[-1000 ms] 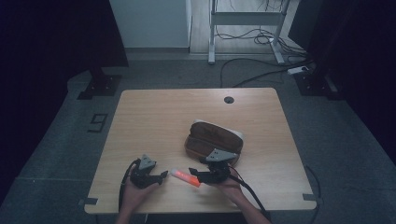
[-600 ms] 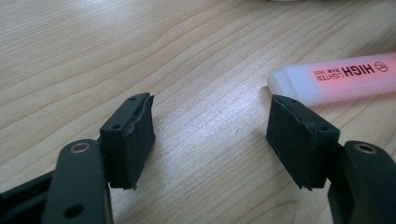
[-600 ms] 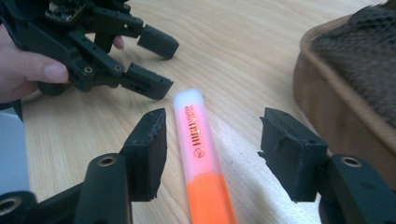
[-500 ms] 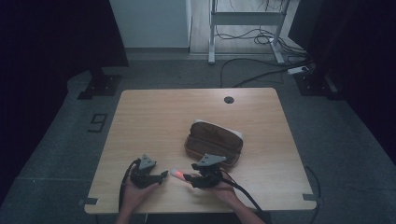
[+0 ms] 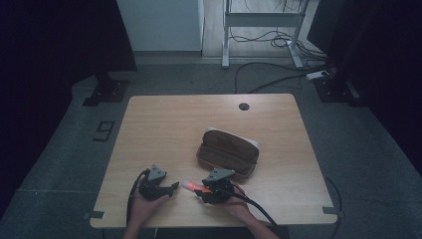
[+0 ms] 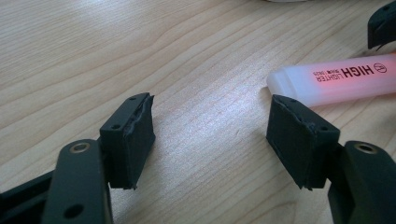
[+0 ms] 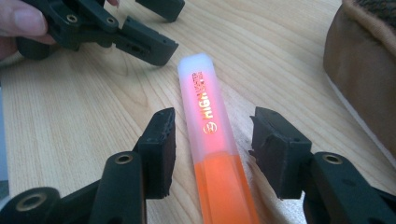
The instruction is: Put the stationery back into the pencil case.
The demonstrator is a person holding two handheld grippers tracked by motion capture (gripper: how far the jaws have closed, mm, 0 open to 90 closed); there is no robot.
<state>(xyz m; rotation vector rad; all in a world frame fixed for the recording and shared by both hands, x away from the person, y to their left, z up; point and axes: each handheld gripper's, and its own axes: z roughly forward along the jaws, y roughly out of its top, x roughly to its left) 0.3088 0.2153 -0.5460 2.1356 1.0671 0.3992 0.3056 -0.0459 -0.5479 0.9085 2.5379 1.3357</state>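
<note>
My right gripper [image 7: 210, 140] at lower center straddles the highlighter [image 7: 210, 140], jaws closing, not yet touching; left gripper [image 6: 210, 135] gapes empty.

The highlighter [image 5: 191, 186] lies on the table [image 5: 164, 129] near its front edge, between the left gripper [image 5: 172, 187] and right gripper [image 5: 199, 191]; the open glasses case [image 5: 228, 153] sits behind.
</note>
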